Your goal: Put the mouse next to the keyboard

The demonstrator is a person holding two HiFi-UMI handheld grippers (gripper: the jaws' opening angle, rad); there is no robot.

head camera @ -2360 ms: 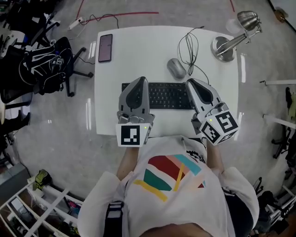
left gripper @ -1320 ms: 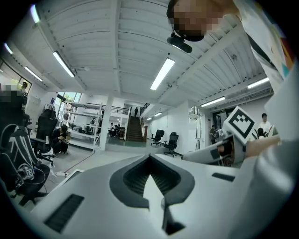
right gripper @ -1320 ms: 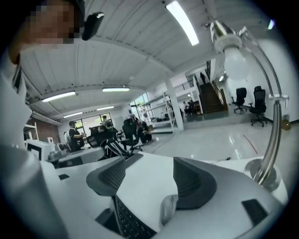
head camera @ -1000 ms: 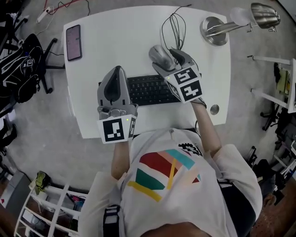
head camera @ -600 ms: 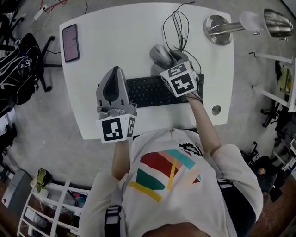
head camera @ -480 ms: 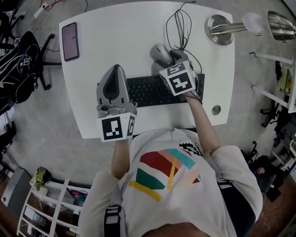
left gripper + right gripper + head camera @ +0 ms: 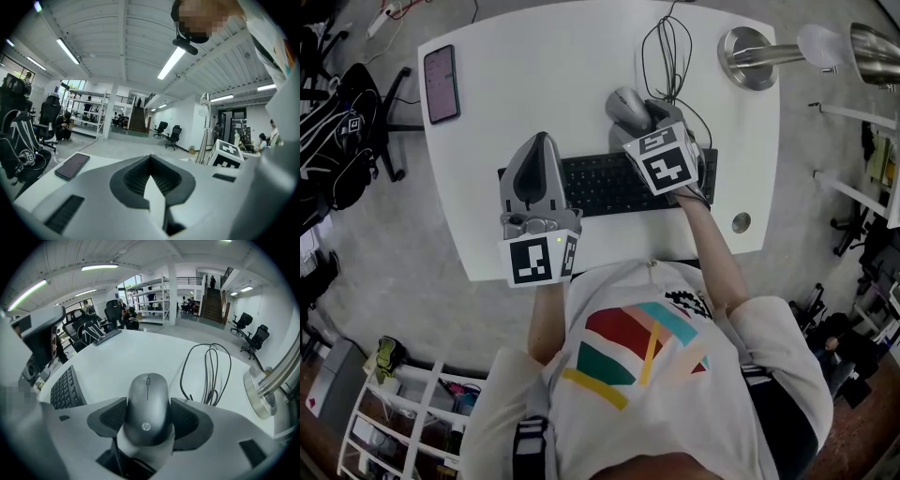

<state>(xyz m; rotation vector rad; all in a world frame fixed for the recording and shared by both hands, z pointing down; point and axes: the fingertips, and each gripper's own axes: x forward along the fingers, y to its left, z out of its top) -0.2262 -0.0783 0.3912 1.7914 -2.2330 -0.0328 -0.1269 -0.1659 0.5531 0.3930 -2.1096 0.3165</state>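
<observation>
A grey mouse (image 7: 624,101) lies on the white table (image 7: 553,56) just behind the right end of the black keyboard (image 7: 600,185). My right gripper (image 7: 645,114) reaches over the keyboard and is shut on the mouse. In the right gripper view both dark pads (image 7: 111,417) press the sides of the mouse (image 7: 147,404), which fills the space inside the right gripper (image 7: 147,412). I cannot tell whether the mouse is lifted off the table. My left gripper (image 7: 535,146) hovers over the keyboard's left end, shut with nothing in it; in its own view the left gripper (image 7: 151,174) shows its jaws together.
A looped black cable (image 7: 668,54) lies just behind the mouse. A metal desk lamp base (image 7: 750,45) stands at the back right corner. A phone (image 7: 442,82) lies at the back left. A round cable hole (image 7: 741,223) sits near the front right edge.
The right gripper went from the table's front edge forward over the keyboard and closed round the mouse. In the last half second both grippers have held still.
</observation>
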